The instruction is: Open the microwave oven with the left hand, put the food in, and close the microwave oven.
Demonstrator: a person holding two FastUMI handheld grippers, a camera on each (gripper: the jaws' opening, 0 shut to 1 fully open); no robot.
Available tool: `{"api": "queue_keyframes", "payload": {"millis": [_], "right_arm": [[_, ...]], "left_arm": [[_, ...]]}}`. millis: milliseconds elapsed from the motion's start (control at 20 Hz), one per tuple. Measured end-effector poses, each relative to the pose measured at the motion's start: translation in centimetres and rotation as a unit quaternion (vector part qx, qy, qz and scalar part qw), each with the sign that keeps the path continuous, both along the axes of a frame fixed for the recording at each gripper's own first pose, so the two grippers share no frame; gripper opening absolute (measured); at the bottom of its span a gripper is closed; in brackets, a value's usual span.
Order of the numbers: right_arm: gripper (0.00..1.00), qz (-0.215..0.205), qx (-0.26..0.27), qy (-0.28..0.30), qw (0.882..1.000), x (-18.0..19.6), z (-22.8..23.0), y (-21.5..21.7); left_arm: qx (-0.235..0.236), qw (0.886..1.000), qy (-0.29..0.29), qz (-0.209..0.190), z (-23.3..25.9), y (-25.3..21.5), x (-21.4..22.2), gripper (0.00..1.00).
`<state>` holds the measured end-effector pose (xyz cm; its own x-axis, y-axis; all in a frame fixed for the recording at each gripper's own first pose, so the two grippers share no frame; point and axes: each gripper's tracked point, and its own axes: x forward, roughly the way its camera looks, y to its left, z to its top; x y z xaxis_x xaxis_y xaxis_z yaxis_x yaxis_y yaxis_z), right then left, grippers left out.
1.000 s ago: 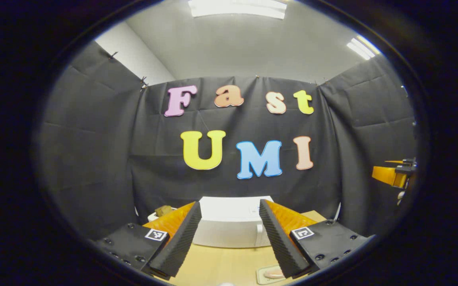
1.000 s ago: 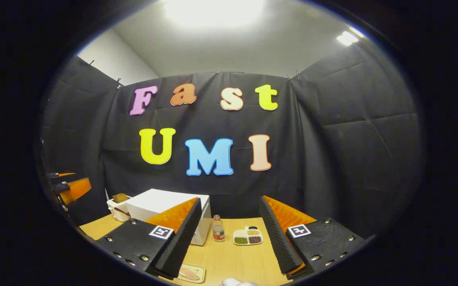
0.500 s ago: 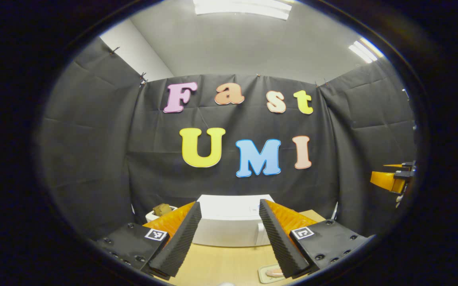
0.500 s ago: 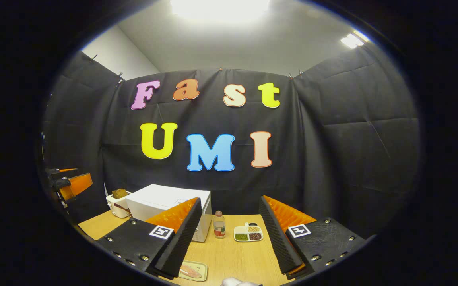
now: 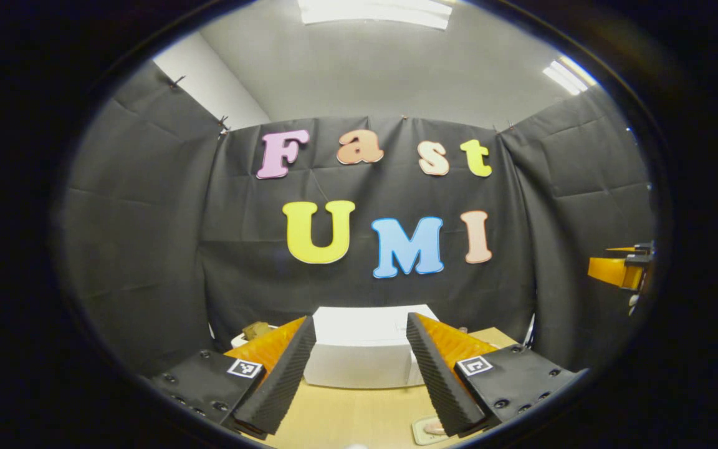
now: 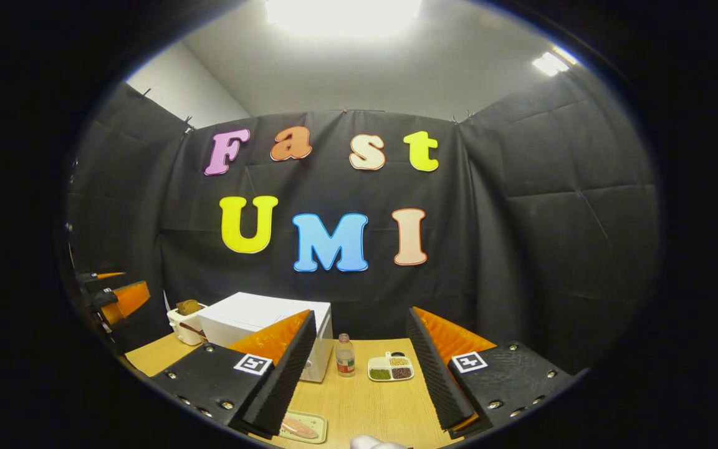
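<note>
The white microwave oven (image 5: 362, 349) is seen shut, ahead between the left gripper's (image 5: 360, 374) spread fingers. The right gripper (image 6: 359, 374) is held wide apart too, with the food tray (image 6: 301, 427) low by its left finger.

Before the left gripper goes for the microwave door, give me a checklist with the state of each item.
1. Left gripper open: ok.
2. Microwave straight ahead between its fingers: ok.
3. Microwave door shut, ready to pull: cannot tell.
4. Food on its small tray on the table: ok.
5. Right gripper open and empty: ok.
6. Bottle and divided dish stand beside the microwave, apart from it: ok.
</note>
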<state>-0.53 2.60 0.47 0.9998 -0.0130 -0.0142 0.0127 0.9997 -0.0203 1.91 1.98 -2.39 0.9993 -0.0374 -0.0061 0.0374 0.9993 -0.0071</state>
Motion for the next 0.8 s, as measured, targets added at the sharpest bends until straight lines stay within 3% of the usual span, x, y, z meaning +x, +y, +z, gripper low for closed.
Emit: {"api": "queue_keyframes", "payload": {"millis": [250,400,800], "right_arm": [[0.89,-0.011,-0.003,-0.005,1.000,-0.5,1.7,-1.1],[0.89,-0.028,-0.019,0.005,0.999,-0.8,2.4,-2.6],[0.89,-0.091,-0.054,0.040,0.994,-1.9,2.6,-6.5]], "left_arm": [[-0.001,1.000,0.006,-0.017,-5.6,-2.7,2.8,0.98],[-0.010,0.999,0.021,-0.031,-11.5,-5.2,5.4,0.98],[0.008,0.996,0.070,-0.053,-26.9,-11.6,16.9,0.96]]}}
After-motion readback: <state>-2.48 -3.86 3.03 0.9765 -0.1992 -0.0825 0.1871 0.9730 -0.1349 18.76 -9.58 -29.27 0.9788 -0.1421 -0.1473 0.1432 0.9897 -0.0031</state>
